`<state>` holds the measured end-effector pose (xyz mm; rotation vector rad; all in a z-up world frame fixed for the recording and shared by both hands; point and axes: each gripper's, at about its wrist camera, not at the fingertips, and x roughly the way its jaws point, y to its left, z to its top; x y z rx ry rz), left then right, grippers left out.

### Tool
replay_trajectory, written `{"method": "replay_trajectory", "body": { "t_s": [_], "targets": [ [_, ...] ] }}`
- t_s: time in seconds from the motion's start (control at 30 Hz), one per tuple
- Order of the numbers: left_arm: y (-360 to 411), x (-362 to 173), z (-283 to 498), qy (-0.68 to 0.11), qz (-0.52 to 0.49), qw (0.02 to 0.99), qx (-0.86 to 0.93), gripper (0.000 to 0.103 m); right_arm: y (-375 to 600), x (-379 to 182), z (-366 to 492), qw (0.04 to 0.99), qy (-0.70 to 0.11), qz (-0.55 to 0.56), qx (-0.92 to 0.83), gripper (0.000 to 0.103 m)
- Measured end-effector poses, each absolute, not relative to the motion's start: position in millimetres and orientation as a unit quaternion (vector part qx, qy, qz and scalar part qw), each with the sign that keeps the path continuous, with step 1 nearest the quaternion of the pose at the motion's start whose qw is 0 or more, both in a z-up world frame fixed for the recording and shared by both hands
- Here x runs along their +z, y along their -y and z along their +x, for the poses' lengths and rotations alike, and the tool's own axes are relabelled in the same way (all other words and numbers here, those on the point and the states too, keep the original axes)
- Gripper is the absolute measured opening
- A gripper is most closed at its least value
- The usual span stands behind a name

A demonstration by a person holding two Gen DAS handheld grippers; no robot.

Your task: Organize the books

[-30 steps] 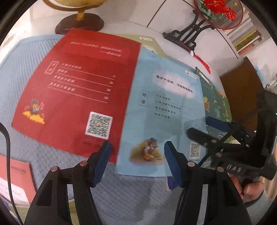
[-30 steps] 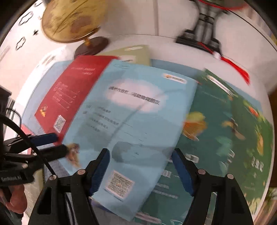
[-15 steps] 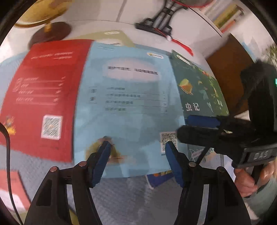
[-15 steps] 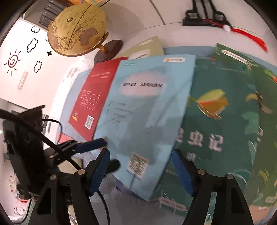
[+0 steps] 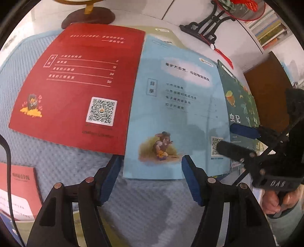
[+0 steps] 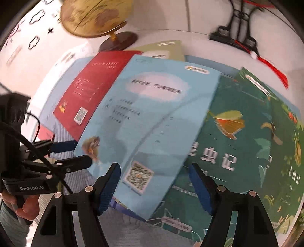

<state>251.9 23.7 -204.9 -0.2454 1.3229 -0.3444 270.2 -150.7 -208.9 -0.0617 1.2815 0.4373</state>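
Light-blue book (image 5: 176,117) overlaps and hides green book's (image 5: 241,106) left edge.

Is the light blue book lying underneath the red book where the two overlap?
No: in the left wrist view the light blue book lies with its left edge over the red book, covering the red cover's right margin.

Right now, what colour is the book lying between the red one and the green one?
Light blue book, with a small animal drawing near its bottom edge; clearest in the left wrist view.

You're in a home study or child's room: a globe (image 6: 91,17) and an ornamental fan stand (image 5: 205,30) share the white counter (image 5: 133,11), shelved books (image 5: 269,30) line one wall, and cloud and sun stickers (image 6: 36,40) dot another.
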Motion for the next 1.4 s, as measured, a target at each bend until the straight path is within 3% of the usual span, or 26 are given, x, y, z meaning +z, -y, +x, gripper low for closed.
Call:
{"method": "replay_trajectory", "body": {
  "t_s": [0.4, 0.73, 0.87, 0.97, 1.4],
  "targets": [
    [26.5, -200.6, 224.8, -0.616, -0.093, 0.747, -0.231, 0.064, 191.4, -203.4, 265.7, 0.763, -0.613, 0.008, 0.205, 0.075],
    [72.9, -199.6, 163.7, -0.643, -0.035, 0.699, -0.311, 0.064, 237.3, -200.8, 175.6, 0.746, -0.633, 0.013, 0.208, 0.075],
    [47.5, -190.6, 173.9, -0.632, -0.065, 0.719, -0.28, 0.064, 265.3, -204.9, 165.3, 0.748, -0.637, 0.064, 0.177, 0.068],
    [33.5, -181.1, 193.1, -0.612, -0.074, 0.749, -0.242, 0.064, 281.4, -219.0, 172.3, 0.744, -0.644, 0.103, 0.147, 0.051],
    [66.8, -189.8, 184.3, -0.625, -0.027, 0.728, -0.281, 0.06, 270.3, -213.1, 142.2, 0.749, -0.629, 0.134, 0.161, 0.046]
  ]
}}
